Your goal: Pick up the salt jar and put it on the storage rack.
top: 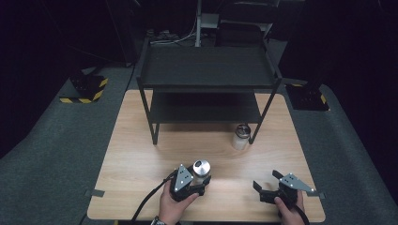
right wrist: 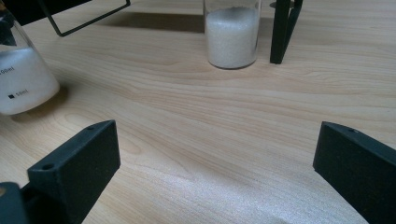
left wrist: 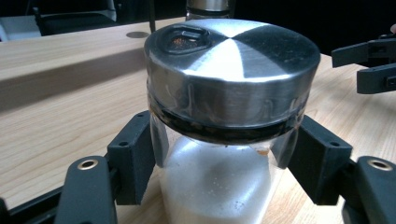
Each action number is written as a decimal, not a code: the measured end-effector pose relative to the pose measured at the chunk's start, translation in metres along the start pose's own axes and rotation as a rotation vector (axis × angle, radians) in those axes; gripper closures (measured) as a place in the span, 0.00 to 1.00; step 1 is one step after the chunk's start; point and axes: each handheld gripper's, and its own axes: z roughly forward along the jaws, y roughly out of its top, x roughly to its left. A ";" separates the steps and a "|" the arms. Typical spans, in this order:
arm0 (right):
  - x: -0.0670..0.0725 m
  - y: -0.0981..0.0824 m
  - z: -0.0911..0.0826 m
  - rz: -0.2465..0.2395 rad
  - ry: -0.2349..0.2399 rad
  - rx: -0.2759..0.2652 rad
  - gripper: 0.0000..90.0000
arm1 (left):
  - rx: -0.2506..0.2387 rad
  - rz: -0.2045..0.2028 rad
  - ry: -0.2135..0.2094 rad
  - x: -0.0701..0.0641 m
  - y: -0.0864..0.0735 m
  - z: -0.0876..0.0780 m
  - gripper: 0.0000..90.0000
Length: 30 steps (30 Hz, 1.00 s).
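Wooden table (top: pixel 141 159), left gripper (top: pixel 199 182) clamping shaker jar (top: pixel 201 168) (steel-lidded), right gripper (top: pixel 268 183) jaws wide, empty.

On the table (top: pixel 141 154), the left gripper (top: pixel 202 182) grips a metal-capped jar (top: pixel 201 169). The right gripper (top: pixel 267 183) rests near the front edge, jaws apart. A second jar (top: pixel 241 136) stands beside the black shelf (top: pixel 206 75) leg.
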 end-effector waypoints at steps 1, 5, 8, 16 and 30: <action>0.000 0.000 0.000 0.000 0.000 -0.001 0.01 | -0.002 -0.003 0.004 0.000 0.000 -0.001 0.35; 0.000 0.000 0.000 0.002 -0.001 -0.001 0.01 | -0.007 -0.007 0.014 0.000 0.001 -0.004 0.35; 0.000 0.000 0.000 0.002 0.000 -0.001 0.01 | -0.019 -0.015 0.023 -0.001 0.002 -0.008 0.35; 0.000 0.000 0.000 0.002 0.001 -0.002 0.01 | -0.037 -0.018 0.045 0.001 0.011 -0.018 0.35; -0.001 0.000 0.000 0.002 0.002 -0.001 0.01 | -0.106 -0.006 0.121 0.000 0.043 -0.038 0.35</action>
